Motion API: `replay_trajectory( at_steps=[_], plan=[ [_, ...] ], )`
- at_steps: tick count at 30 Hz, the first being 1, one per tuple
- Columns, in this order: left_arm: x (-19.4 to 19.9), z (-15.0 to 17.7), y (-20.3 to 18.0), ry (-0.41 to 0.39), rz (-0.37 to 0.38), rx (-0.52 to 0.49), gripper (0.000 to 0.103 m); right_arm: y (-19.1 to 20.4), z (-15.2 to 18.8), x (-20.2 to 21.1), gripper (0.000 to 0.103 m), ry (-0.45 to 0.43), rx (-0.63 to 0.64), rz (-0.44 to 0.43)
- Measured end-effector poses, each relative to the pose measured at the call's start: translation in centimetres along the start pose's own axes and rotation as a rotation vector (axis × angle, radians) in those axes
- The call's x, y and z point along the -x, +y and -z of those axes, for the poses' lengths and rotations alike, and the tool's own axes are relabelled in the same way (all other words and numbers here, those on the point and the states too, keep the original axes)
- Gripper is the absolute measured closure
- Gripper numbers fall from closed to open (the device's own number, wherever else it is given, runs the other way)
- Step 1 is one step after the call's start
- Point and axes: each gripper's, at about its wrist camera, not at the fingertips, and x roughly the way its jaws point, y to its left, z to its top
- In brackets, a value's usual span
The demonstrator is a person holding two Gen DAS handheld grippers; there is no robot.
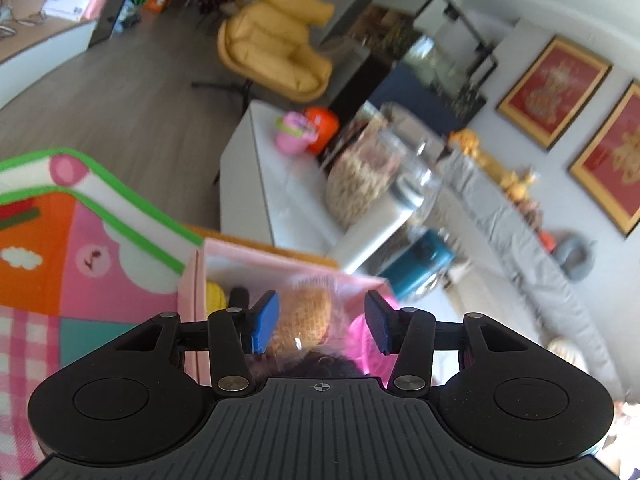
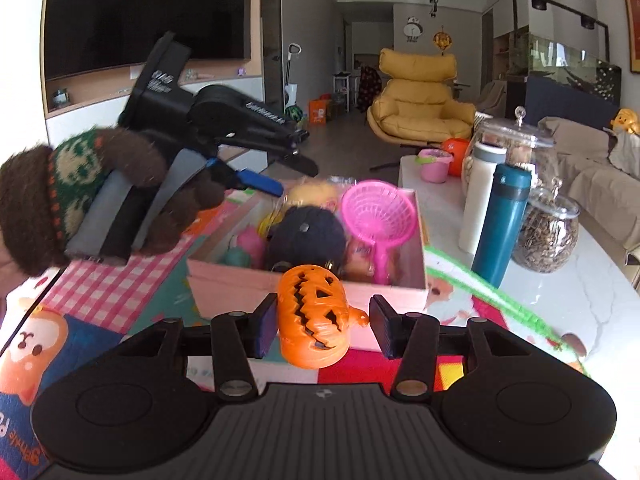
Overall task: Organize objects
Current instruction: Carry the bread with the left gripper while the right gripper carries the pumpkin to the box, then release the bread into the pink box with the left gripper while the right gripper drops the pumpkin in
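Observation:
A pink box [image 2: 304, 292] sits on the colourful play mat [image 2: 100, 292] and holds several toys: a pink strainer scoop [image 2: 378, 214], a dark fuzzy ball [image 2: 306, 236] and a netted yellow toy [image 1: 306, 312]. An orange jack-o'-lantern toy [image 2: 314, 316] lies between the fingers of my right gripper [image 2: 323, 330], just in front of the box; the jaws stand wide and do not touch it. My left gripper [image 1: 322, 326] is open and empty, hovering over the box [image 1: 192, 292]; it also shows in the right wrist view [image 2: 260, 178], held by a brown gloved hand.
A teal bottle [image 2: 502, 220], a white bottle [image 2: 482, 196] and glass jars of seeds [image 2: 546, 232] stand on the white table right of the mat. A pink bucket [image 2: 432, 166] and orange pumpkin [image 2: 456, 150] sit at its far end. A yellow armchair [image 2: 418, 100] stands beyond.

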Motion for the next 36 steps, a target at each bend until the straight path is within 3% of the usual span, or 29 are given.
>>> replay_trajectory(
  at_steps=[3, 5, 7, 8, 10, 15, 18, 23, 26, 27, 29, 36],
  plan=[
    [4.0, 0.7, 0.1, -0.099, 0.021, 0.017, 0.051, -0.8, -2.9, -1.2, 0.055, -0.033, 0.005, 0.008],
    [6.0, 1.6, 0.1, -0.125, -0.008, -0.001, 0.051, -1.7, -4.6, -2.8, 0.054, -0.024, -0.006, -0.01],
    [7.3, 2.7, -0.1, -0.116, -0.089, -0.064, 0.051, -2.9, -5.4, -4.4, 0.034, 0.021, -0.041, -0.011],
    [7.8, 3.5, -0.3, -0.099, -0.134, -0.111, 0.051, -3.4, -5.4, -4.8, 0.034, 0.037, -0.062, -0.001],
    [8.5, 4.9, 0.0, -0.074, -0.167, -0.166, 0.051, -4.4, -4.7, -4.9, 0.033, 0.064, -0.071, 0.0],
    [8.9, 6.2, 1.2, -0.039, -0.104, -0.097, 0.051, -5.4, -0.7, -4.0, 0.029, 0.142, -0.03, 0.026],
    [7.9, 6.6, 1.0, -0.021, -0.117, -0.1, 0.051, -4.5, 1.6, -3.9, 0.029, 0.184, 0.06, 0.057],
    [5.6, 7.9, -0.5, 0.03, -0.199, -0.178, 0.051, -2.8, 2.7, -5.1, 0.029, 0.172, 0.186, 0.106],
    [4.2, 8.6, -0.8, 0.052, -0.308, -0.254, 0.051, -2.9, 2.4, -6.5, 0.03, 0.165, 0.186, 0.118],
    [3.9, 8.7, -0.5, 0.058, -0.341, -0.258, 0.045, -2.9, 2.4, -6.9, 0.03, 0.173, 0.183, 0.104],
    [4.2, 8.5, 0.6, 0.059, -0.33, -0.239, 0.036, -2.7, 2.4, -7.2, 0.03, 0.17, 0.181, 0.102],
    [8.5, 7.9, 2.5, -0.03, -0.428, -0.261, 0.035, 1.9, 1.0, -7.8, 0.03, 0.109, 0.274, 0.029]
  ],
)
